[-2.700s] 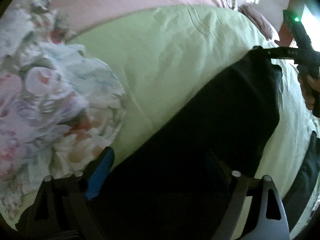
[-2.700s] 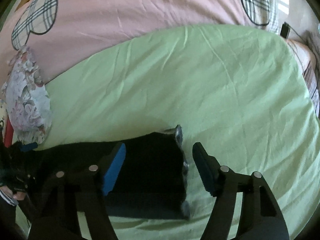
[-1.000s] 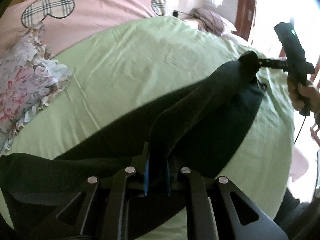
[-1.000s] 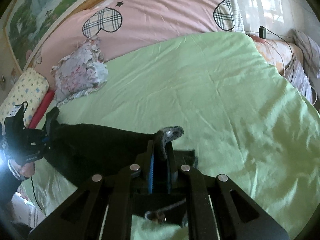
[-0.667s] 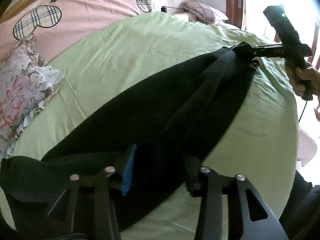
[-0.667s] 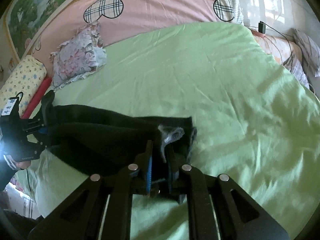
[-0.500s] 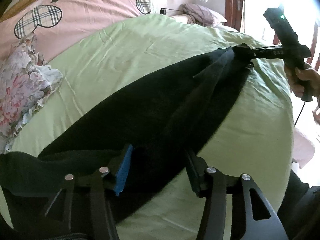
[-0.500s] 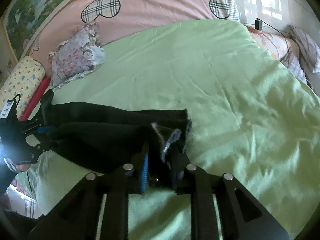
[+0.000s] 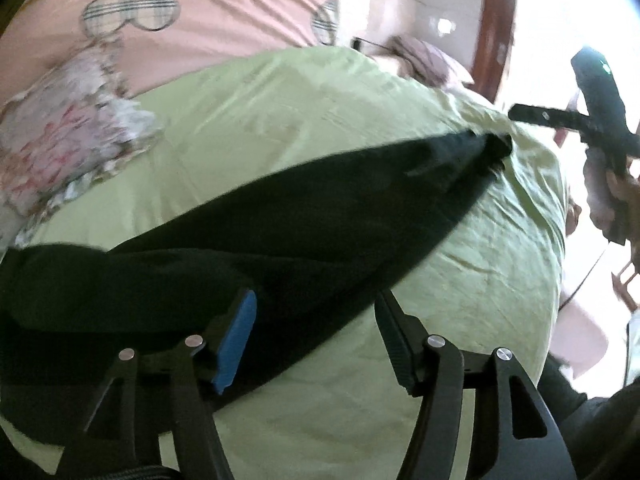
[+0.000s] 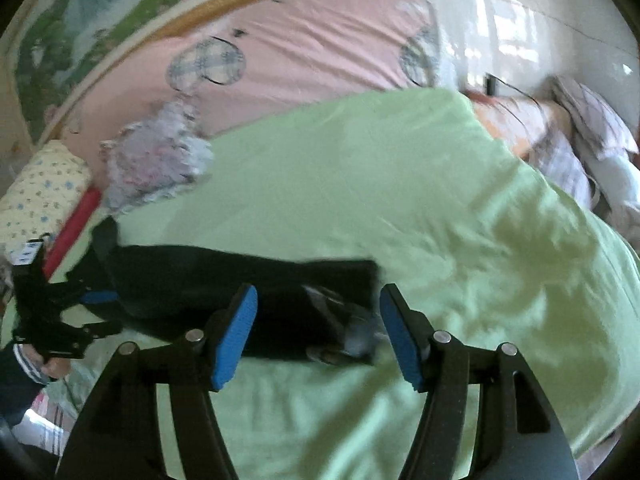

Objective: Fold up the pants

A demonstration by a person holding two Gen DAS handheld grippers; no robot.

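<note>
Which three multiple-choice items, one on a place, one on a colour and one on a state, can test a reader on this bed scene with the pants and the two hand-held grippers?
1. Where do the pants lie?
A. on the green sheet
B. on the pink cover
C. on the floor

2. What colour are the pants?
A. grey
B. black
C. blue

3. How do both hand-held grippers stand?
A. shut on the pants
B. one open, one shut
C. both open

Answers:
1. A: the pants stretch across the green sheet.
2. B: the cloth is black in both views.
3. C: the left hand-held gripper and the right hand-held gripper have just been opening, and their pads stand apart, pressing nothing.
</note>
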